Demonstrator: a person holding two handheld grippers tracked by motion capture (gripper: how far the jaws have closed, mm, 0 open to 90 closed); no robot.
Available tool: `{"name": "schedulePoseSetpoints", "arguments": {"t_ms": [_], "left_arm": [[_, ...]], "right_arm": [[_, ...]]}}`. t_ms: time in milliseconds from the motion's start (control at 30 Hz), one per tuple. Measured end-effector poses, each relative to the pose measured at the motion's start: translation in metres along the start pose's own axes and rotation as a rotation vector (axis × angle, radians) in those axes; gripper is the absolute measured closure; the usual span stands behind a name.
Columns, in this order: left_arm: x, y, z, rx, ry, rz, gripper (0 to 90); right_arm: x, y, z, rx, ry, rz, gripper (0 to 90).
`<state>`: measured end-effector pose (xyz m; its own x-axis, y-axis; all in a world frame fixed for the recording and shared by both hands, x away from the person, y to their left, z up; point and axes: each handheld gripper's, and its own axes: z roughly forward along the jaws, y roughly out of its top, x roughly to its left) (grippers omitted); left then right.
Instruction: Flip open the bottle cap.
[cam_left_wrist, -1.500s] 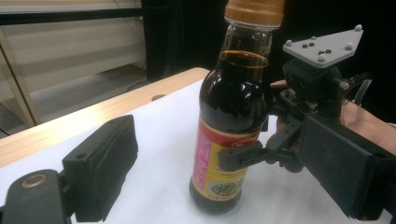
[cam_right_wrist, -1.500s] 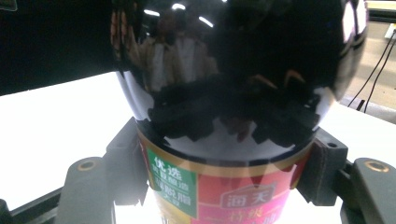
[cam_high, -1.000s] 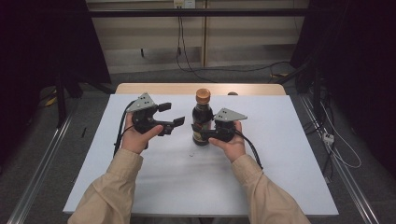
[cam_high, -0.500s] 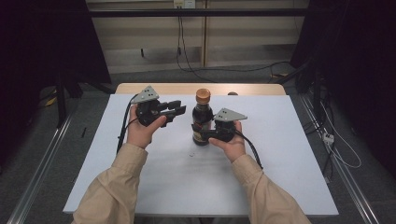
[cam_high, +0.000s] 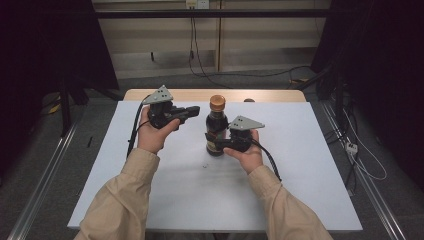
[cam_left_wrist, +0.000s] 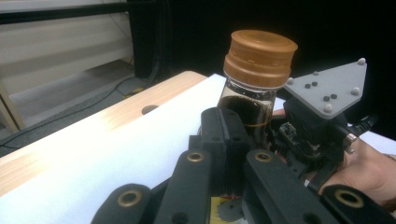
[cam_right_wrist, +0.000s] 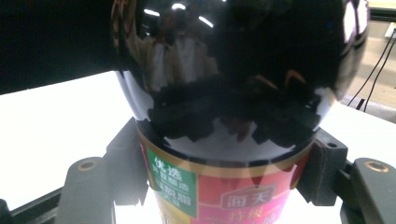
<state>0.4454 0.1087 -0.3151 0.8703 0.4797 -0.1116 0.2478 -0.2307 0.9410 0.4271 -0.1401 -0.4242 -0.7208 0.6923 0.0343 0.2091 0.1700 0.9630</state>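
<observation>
a dark bottle (cam_high: 217, 131) with a brown cap (cam_high: 217, 102) stands up straight on the white table (cam_high: 300, 165), near the middle, a bit toward the far side. the right gripper (cam_high: 226, 143) squeezes the bottle low down, with one black jaw on each side of the label (cam_right_wrist: 219, 196). in the right gripper view the shiny dark glass sits right between the two jaws, and both press on it. the left gripper (cam_high: 192, 111) is up in the air, just to the left of the bottle, level with its neck and not touching it. its jaws have just been closing and now they are pressed together with nothing between them. in the left gripper view the closed jaws point at the bottle, and the cap (cam_left_wrist: 259, 57) is just above them.
</observation>
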Motion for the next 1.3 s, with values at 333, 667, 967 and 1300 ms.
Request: {"name": "schedulePoseSetpoints", "arguments": {"t_ms": [333,667,967,1300], "left_arm": [[-0.004,0.006,0.009,0.022,-0.013,0.021,90.0],[-0.001,0.008,0.008,0.037,-0.008,0.014,90.0],[-0.006,0.019,0.015,0.046,-0.026,0.03,90.0],[-0.01,0.031,0.014,0.051,-0.046,0.041,90.0]], "right_arm": [[0.0,0.0,0.0,-0.002,0.001,0.0,30.3],[0.0,0.0,0.0,-0.001,0.0,0.001,30.3],[0.0,0.0,0.0,-0.003,0.001,0.0,30.3],[0.0,-0.001,0.0,-0.007,0.0,-0.001,30.3]]}}
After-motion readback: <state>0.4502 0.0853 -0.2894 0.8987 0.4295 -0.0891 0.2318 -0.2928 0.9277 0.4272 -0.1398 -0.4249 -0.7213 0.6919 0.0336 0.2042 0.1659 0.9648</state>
